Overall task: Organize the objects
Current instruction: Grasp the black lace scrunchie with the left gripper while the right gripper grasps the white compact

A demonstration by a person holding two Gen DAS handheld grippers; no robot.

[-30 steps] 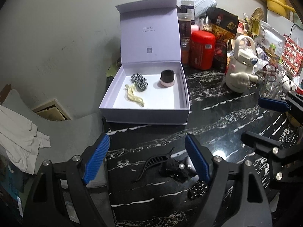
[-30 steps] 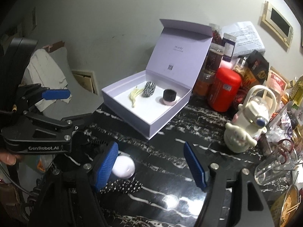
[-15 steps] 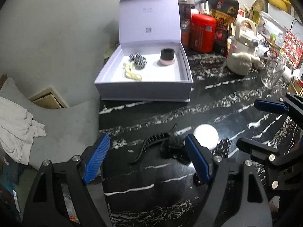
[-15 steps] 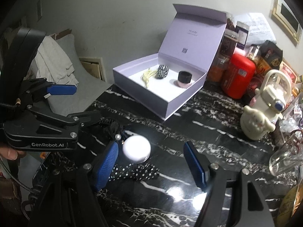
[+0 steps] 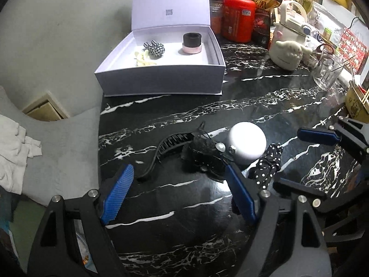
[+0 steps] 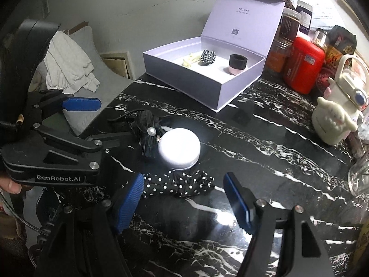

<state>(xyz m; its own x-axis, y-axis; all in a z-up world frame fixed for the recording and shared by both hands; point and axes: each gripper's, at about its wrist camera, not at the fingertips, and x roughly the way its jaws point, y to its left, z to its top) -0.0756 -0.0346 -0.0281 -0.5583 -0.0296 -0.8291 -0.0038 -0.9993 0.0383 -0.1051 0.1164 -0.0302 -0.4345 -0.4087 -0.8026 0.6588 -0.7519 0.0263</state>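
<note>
Both claws hang spread wide and empty over the glossy black-marble desk (image 5: 265, 97): the left claw (image 5: 178, 194) just before a toothed black hair clip (image 5: 175, 143), the right claw (image 6: 184, 199) just before a soft polka-dot scrunchie (image 6: 180, 183). A smooth white round jar (image 6: 179, 148) sits between clip and scrunchie. Beyond the jar stands the open lilac cardboard box (image 5: 161, 82).

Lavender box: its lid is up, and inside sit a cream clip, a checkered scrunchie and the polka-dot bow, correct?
Not quite. The lavender box is open and holds the cream clip and checkered scrunchie, but the third item is a black-and-pink jar. The right wrist view shows the polka-dot bow lying on the black marble counter.
</note>
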